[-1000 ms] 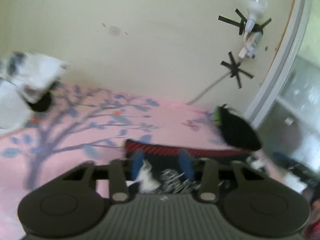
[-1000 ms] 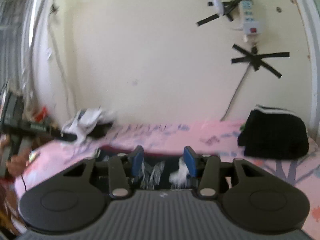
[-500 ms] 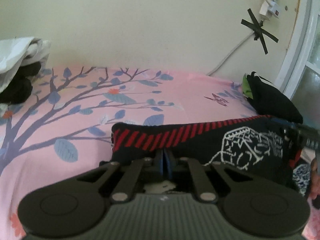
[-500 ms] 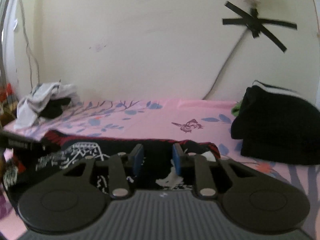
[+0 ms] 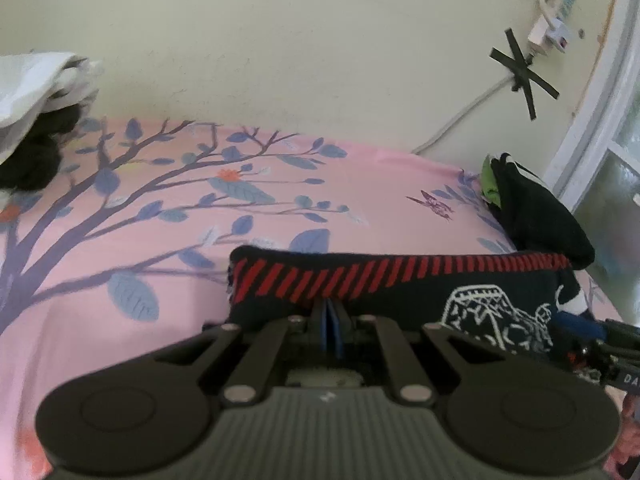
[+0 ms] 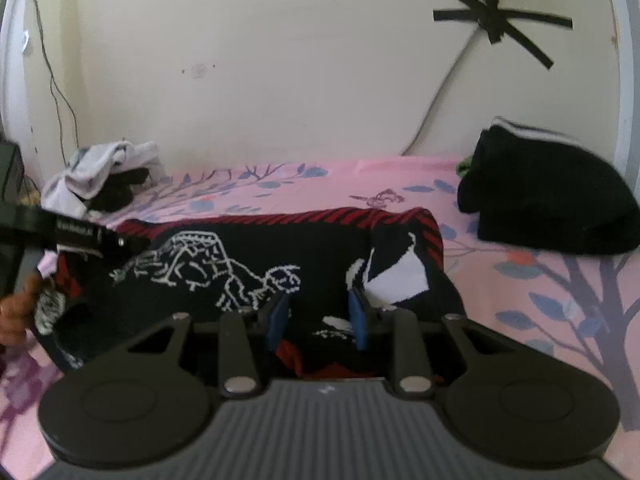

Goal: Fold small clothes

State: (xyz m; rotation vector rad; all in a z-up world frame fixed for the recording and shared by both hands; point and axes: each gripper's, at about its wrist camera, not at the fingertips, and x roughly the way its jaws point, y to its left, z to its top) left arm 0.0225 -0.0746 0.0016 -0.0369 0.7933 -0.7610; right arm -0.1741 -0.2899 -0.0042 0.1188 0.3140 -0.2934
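Left wrist view, lower centre: left tool [image 5: 330, 330] clamped on the black knitted garment with red-striped hem [image 5: 400, 276]; right tool [image 6: 316, 322] stands apart over it, its jaws just opening.

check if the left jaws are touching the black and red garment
Touching. The left wrist view shows the left gripper shut on the near edge of the black and red garment, just below its striped band.

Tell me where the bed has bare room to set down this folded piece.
Free: the pink sheet between the dinosaur sweater and the wall, bordered left by the crumpled clothes pile, right by the folded black stack. Crowded: both those corners.
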